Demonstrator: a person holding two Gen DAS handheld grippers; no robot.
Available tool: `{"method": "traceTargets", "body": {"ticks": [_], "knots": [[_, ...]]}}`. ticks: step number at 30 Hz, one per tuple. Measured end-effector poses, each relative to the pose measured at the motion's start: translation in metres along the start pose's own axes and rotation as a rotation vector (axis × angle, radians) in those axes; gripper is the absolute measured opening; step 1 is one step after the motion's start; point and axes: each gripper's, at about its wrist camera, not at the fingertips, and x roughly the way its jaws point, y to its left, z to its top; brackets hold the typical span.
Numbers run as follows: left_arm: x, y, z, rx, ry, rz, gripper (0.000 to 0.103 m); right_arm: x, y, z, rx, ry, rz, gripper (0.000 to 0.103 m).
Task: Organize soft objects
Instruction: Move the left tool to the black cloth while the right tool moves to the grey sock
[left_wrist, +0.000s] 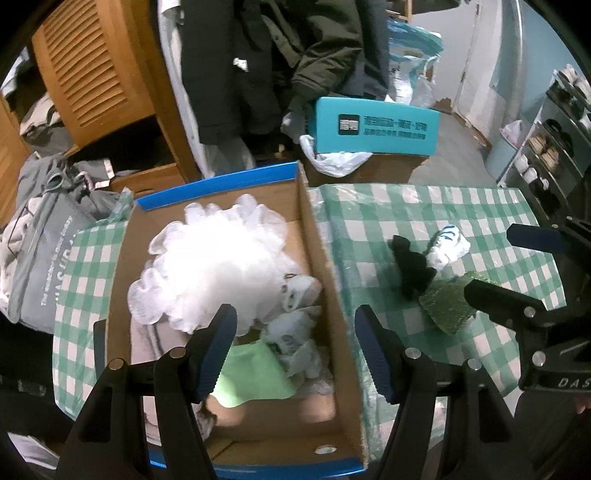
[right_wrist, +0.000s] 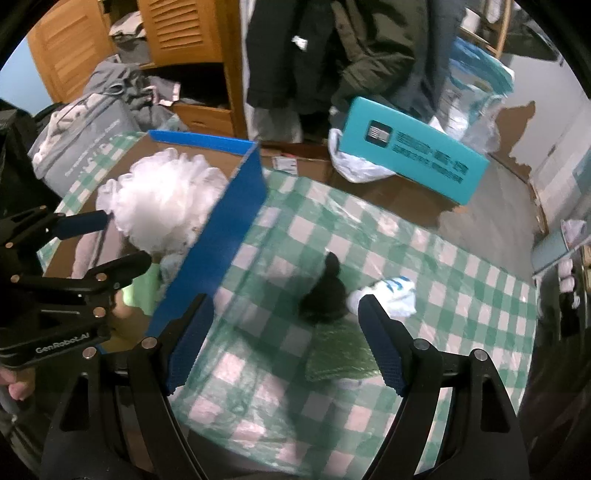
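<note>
An open cardboard box (left_wrist: 321, 258) with blue edges (right_wrist: 221, 221) stands on the checked table. In it lie a white mesh puff (left_wrist: 218, 266) (right_wrist: 162, 199), a light green cloth (left_wrist: 255, 373) and crumpled white pieces (left_wrist: 295, 343). My left gripper (left_wrist: 295, 350) is open and empty above the box's near right part. On the table right of the box lie a black soft item (left_wrist: 412, 267) (right_wrist: 325, 295), a white and blue crumpled piece (left_wrist: 448, 245) (right_wrist: 391, 295) and a green sponge pad (left_wrist: 447, 304) (right_wrist: 340, 354). My right gripper (right_wrist: 284, 339) is open and empty just above the pad and black item.
The green and white checked tablecloth (left_wrist: 388, 221) (right_wrist: 461, 295) covers the table. Behind it lies a teal carton (left_wrist: 373, 129) (right_wrist: 413, 166) on a cardboard box. Hanging dark coats (left_wrist: 280, 55), a wooden wardrobe (left_wrist: 92, 74) and a grey bag (left_wrist: 44, 258) stand behind and to the left.
</note>
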Motion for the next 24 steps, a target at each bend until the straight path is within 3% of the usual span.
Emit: {"method": "traceTargets", "body": {"ticks": [24], "knots": [[0.038,-0.093,0.005,0.168,0.087,-0.034,0.071,-0.002,-0.100,-0.055,0.203,0.034,-0.068,0.080]]}}
